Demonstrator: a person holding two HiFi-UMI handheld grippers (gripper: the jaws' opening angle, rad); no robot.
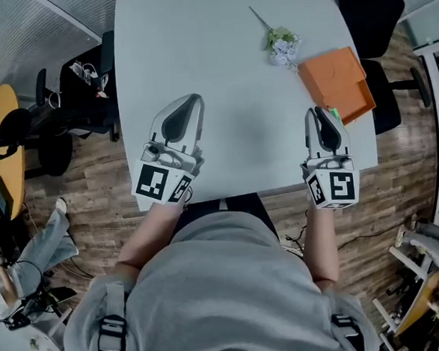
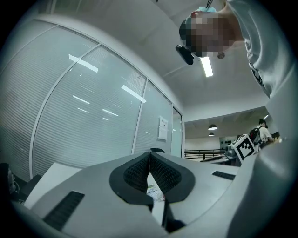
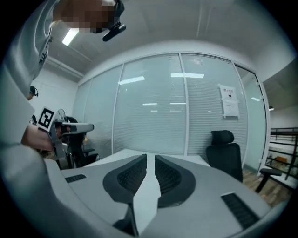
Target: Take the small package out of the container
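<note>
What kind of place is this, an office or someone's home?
Most likely an office meeting room: a large white table, a black office chair beside it, and glass partition walls around the space.

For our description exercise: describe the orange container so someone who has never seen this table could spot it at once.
Find the white table. Near its right edge, just beyond the right gripper, lies the orange container, flat and box-shaped. It is the only bright orange thing there; its neighbour is a small pale flower sprig.
</note>
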